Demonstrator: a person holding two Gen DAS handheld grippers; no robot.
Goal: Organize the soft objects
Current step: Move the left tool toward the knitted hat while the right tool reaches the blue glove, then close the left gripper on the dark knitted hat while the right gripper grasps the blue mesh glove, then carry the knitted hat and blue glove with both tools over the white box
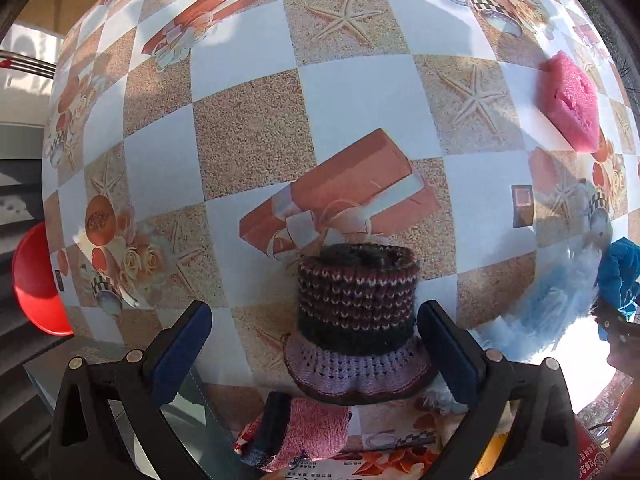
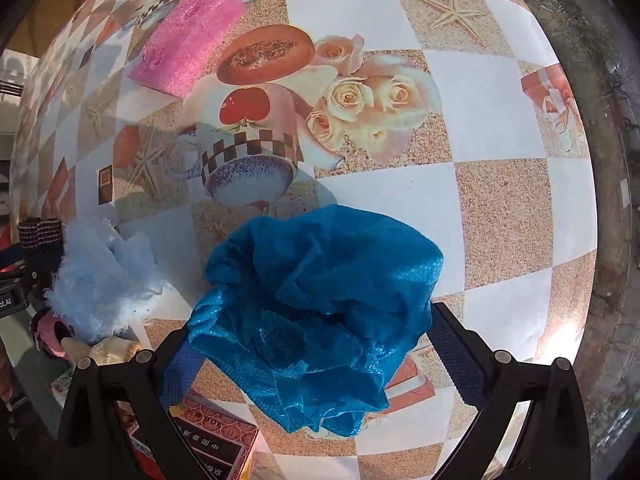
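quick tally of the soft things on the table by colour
pink: 2, sponge and knit piece
blue: 2, crumpled blue cloth and pale blue fluffy item
dark maroon and lilac: 1, knitted hat
total: 5

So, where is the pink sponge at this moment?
The pink sponge lies on the patterned table, far right in the left wrist view and upper left in the right wrist view, beyond the blue cloth.
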